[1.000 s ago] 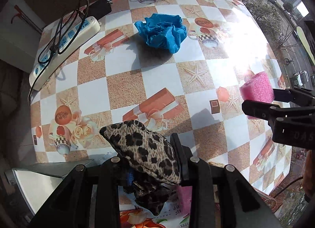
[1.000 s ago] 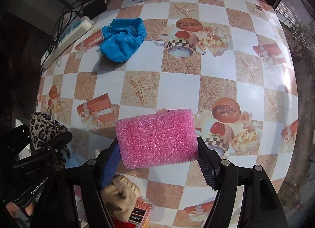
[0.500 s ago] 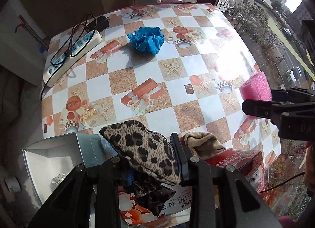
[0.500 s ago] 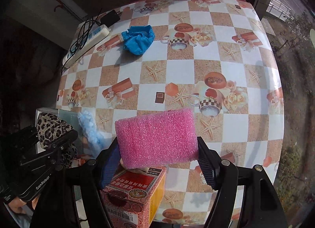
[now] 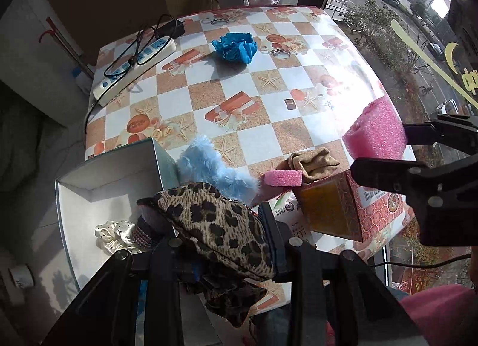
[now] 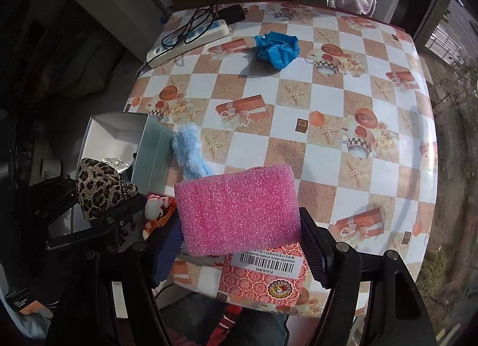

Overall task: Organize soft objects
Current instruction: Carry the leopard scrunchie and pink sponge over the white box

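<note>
- Both hand-held grippers had risen and drawn back toward the near edge of the bench since the earlier frames, so the white box and the red carton had come into view.
- White box stood open at the near left corner, with a pale spotted fabric piece already inside; I judged it was the collecting place, which explained the retreat toward it.
- Left hand-held gripper was closed narrowly on the leopard-print cloth, held just beside the box, the loose part hanging below.
- Right hand-held gripper was clamped wide on the pink foam block, held above the red carton.
- Blue crumpled cloth lay far back, and the light blue fluffy piece, the tan cloth and a small pink foam piece lay near the box, all apparently waiting.
</note>
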Demonstrator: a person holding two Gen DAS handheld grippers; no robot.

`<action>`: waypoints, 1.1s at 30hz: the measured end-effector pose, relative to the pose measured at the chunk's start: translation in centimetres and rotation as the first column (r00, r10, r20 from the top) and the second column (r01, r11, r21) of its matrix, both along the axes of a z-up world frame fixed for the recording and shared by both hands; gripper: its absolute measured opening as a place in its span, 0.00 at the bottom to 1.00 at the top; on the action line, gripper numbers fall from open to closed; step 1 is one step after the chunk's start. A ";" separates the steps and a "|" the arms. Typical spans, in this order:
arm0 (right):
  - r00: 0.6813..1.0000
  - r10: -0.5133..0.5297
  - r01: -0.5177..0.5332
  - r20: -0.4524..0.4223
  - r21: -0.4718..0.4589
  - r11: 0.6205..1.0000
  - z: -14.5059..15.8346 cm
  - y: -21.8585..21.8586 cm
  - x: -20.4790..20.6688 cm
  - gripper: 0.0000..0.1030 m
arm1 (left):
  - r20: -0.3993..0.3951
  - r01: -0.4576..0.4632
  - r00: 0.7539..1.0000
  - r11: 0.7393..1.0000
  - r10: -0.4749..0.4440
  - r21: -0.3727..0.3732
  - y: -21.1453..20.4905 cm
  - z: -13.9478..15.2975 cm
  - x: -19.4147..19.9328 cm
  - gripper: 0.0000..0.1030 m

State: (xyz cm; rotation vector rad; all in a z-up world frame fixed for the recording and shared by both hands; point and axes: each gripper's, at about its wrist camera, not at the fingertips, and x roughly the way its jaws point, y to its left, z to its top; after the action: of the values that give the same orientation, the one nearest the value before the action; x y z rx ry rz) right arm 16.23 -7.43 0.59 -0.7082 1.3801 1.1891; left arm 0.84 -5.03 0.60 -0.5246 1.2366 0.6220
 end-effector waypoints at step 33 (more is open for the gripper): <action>0.928 0.368 -0.364 0.066 -0.064 0.929 0.4 4.4 -14.4 0.71 | 0.044 -0.343 0.938 0.939 0.343 -0.009 2.5 -1.1 -15.0 0.34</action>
State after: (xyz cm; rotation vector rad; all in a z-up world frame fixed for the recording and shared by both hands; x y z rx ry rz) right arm 1.82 -3.00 1.02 -1.0718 1.2492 1.4039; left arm -14.15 -2.57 -0.50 -0.7610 1.1102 0.8988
